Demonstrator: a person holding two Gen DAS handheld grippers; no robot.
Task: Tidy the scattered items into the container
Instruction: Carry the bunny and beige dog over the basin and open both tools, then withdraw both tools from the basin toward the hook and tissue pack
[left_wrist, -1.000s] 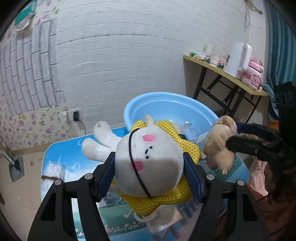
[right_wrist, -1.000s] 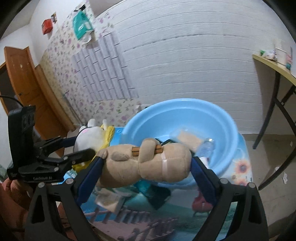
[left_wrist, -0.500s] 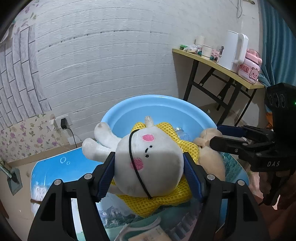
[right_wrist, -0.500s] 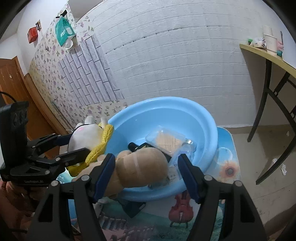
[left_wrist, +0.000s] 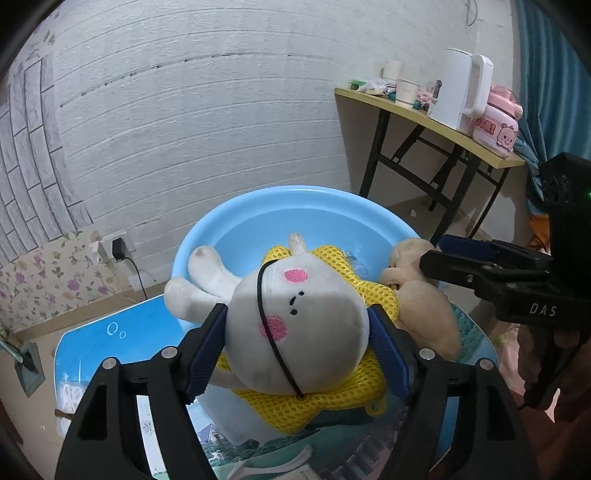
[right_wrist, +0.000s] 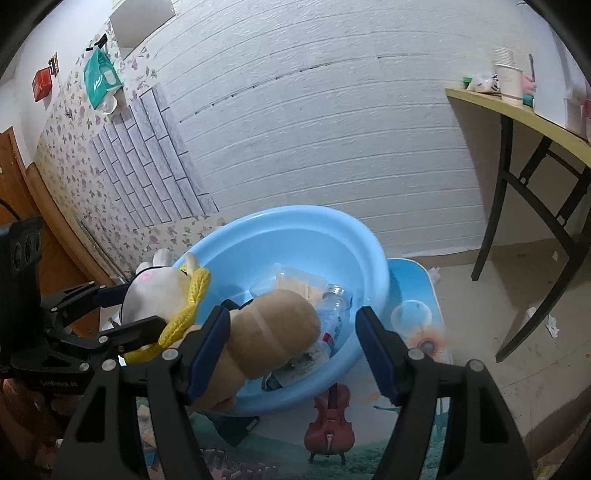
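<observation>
Over the blue basin (left_wrist: 236, 236), the left gripper (left_wrist: 297, 341) clamps the white plush rabbit (left_wrist: 295, 325); the right gripper (right_wrist: 291, 341) gapes wide, its left finger touching the tan plush toy (right_wrist: 269, 332).

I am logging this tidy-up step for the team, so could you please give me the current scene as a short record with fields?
container: blue basin on a picture-printed table
left gripper: shut on white plush rabbit with yellow mesh collar, held at the basin's near rim
right gripper: open, jaws spread; brown plush toy lies against one finger, over the basin's near rim
already in basin: clear plastic bottle, clear lidded box
background: folding side table with white kettle
</observation>
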